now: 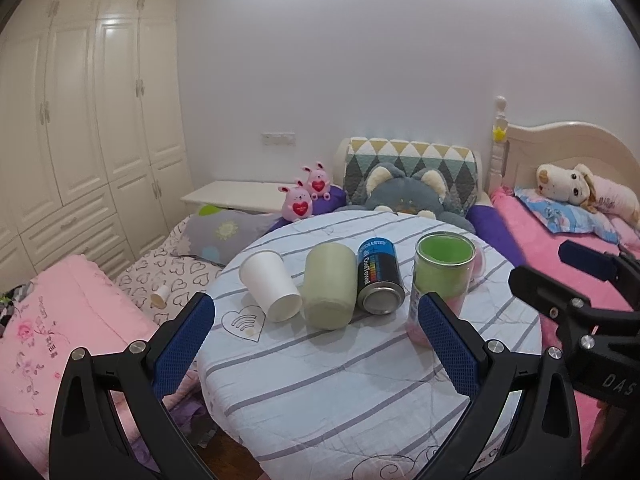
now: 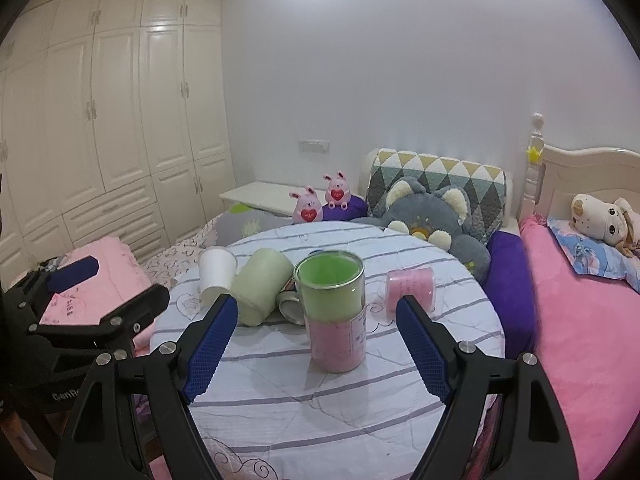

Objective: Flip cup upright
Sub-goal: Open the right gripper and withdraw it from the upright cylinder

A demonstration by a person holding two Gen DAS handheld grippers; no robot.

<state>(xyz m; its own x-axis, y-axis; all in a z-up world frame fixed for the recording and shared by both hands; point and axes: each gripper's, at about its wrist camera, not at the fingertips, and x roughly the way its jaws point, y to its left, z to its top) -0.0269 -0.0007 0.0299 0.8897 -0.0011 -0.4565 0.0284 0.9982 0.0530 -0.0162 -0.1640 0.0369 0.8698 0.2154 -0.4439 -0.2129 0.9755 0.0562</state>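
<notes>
Three cylinders lie touching on the round table (image 1: 360, 380) — white paper cup (image 1: 271, 287), pale green cup (image 1: 330, 286), can (image 1: 379, 278) — so neighbours risk being rolled when one is gripped; left gripper (image 1: 316, 344) and right gripper (image 2: 316, 344) are held spread, empty.

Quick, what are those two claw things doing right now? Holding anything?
Left gripper: open, holding nothing.
Right gripper: open, holding nothing.
</notes>
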